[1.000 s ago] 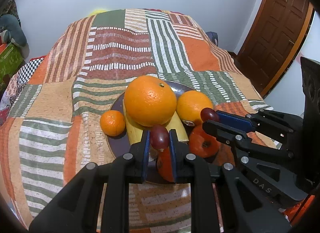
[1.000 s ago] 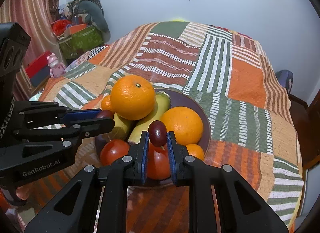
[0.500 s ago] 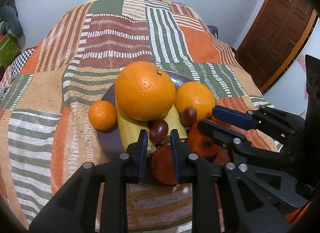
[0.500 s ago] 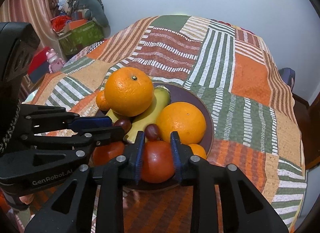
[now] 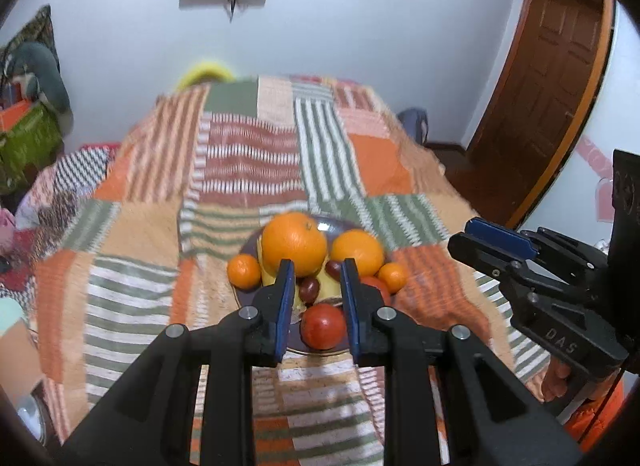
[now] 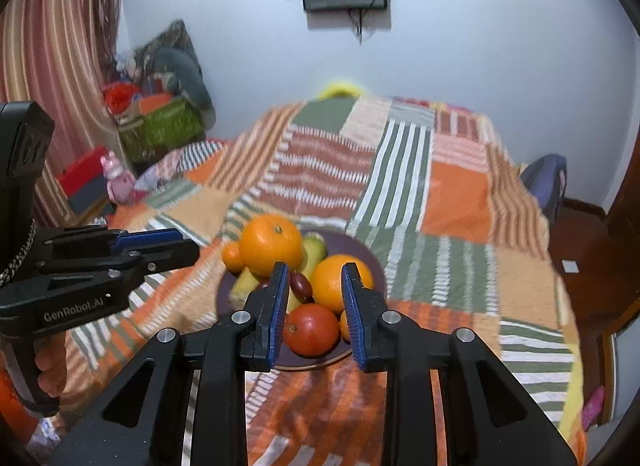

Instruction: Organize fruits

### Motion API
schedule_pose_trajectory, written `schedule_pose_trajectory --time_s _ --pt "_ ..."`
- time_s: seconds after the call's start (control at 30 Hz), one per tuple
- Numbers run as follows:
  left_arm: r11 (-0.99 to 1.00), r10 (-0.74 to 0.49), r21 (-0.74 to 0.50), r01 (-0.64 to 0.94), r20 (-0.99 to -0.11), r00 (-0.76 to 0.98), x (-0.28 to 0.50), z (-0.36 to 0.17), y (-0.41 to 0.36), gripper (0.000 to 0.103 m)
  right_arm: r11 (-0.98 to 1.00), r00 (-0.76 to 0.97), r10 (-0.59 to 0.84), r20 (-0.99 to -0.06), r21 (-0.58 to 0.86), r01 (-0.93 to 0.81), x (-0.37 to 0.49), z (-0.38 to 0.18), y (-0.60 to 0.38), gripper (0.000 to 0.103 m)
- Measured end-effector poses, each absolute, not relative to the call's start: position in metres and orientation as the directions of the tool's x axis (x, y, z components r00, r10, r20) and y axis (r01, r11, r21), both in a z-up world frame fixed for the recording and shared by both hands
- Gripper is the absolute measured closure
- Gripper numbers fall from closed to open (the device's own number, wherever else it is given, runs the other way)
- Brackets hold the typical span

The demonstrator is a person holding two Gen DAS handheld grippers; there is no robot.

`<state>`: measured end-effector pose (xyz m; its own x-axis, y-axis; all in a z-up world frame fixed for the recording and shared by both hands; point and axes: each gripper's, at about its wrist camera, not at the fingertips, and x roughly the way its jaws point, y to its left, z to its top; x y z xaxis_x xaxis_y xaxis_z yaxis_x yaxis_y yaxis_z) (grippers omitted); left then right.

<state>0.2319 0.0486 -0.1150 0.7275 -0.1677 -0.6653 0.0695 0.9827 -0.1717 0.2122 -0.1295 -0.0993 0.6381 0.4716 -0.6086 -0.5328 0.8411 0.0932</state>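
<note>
Now both the left gripper [image 5: 316,286] and right gripper [image 6: 314,290] hang released and empty above the plate [image 6: 372,266], where two grapes [image 6: 301,285] lie among oranges [image 5: 294,244].

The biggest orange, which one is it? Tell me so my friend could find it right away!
Look at the striped patchwork bedspread and find the dark round plate piled with fruit. The biggest orange sits on top of the pile, resting on the yellow bananas at the plate's far side. It is larger and higher than the other oranges and shows a small stem dot.
</note>
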Motion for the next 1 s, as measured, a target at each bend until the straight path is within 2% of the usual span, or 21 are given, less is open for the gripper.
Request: schedule_pose_trajectory --time_s 0.3,0.4,0.53,0.57,0.73,0.87,1.0 --pt "0.986 -0.156 -0.124 0.111 -0.462 0.873 0.139 -0.023 0.038 0.081 0.852 0.763 0.499 -0.412 0.069 -0.520 0.139 -0.019 -0.150 0.078" --pt "0.989 -0.144 -0.099 0.114 -0.395 0.908 0.109 -0.002 0.033 0.079 0.855 0.792 0.504 -0.344 0.073 -0.513 0.115 -0.002 -0.154 0.068" --pt "0.993 -0.114 -0.069 0.097 -0.307 0.945 0.076 0.016 0.030 0.047 0.861 0.821 0.501 -0.272 0.062 -0.505 0.088 0.013 -0.159 0.058" --pt "0.994 -0.101 -0.062 0.087 -0.290 0.952 0.069 0.019 0.029 0.042 0.863 0.827 0.499 -0.260 0.056 -0.503 0.082 0.015 -0.159 0.057" --pt "0.996 -0.083 -0.059 0.070 -0.251 0.964 0.053 0.025 0.030 0.033 0.875 0.850 0.480 -0.215 0.046 -0.482 0.067 0.016 -0.157 0.036" --pt "0.998 -0.061 -0.042 0.053 -0.228 0.972 0.044 0.025 0.029 0.014 0.893 0.874 0.446 -0.193 0.031 -0.449 0.062 0.016 -0.153 0.025" --pt "0.998 -0.053 -0.034 0.046 -0.216 0.975 0.039 0.024 0.029 0.008 0.900 0.880 0.433 -0.194 0.041 -0.433 0.061 0.016 -0.152 0.013"
